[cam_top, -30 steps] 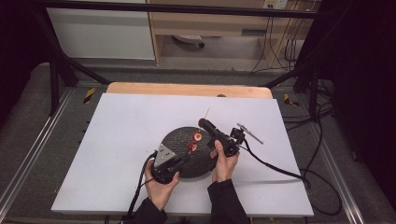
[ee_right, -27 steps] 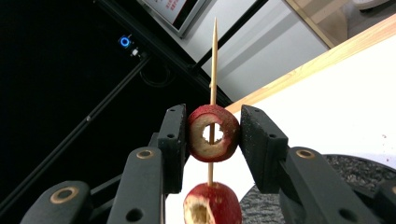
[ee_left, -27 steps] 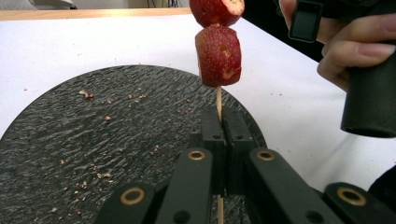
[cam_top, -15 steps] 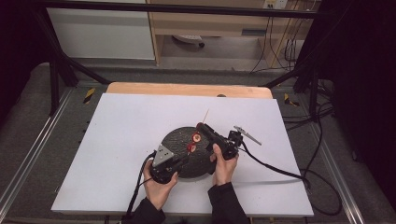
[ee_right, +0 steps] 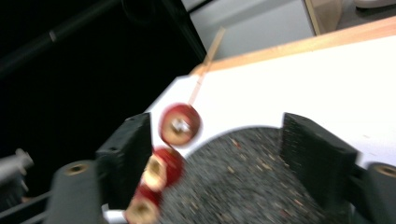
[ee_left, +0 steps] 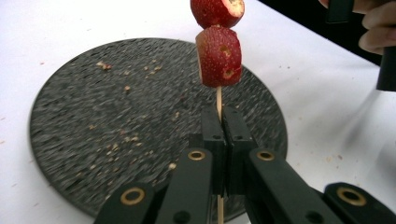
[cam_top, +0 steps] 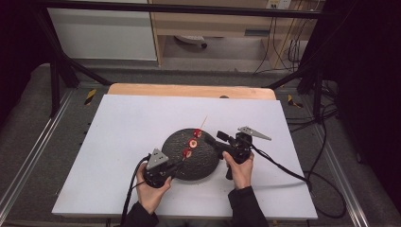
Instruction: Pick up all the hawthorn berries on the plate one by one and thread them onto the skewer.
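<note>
Left tongs (ee_left: 219,140) clamp the skewer (ee_left: 218,100) over the crumb-strewn plate (ee_left: 93,130)

Far half of table (cam_top: 142,113): bare white sheet, open from left edge to right edge.
Left of plate (cam_top: 177,142): wide bare strip, free passage near to far.
Right of plate: narrower strip, crossed by the right gripper (cam_top: 218,137) and its cable (cam_top: 283,168) trailing to the right edge.
Over plate: skewer (ee_left: 218,100) slants across it with red fruit pieces (cam_top: 193,143), blocking a straight left-to-right pass.
Near edge: both forearms and the left gripper (ee_left: 222,122) take the middle; near corners stay free.
Around table: black frame posts (cam_top: 54,78) stand at far left and far right.
</note>
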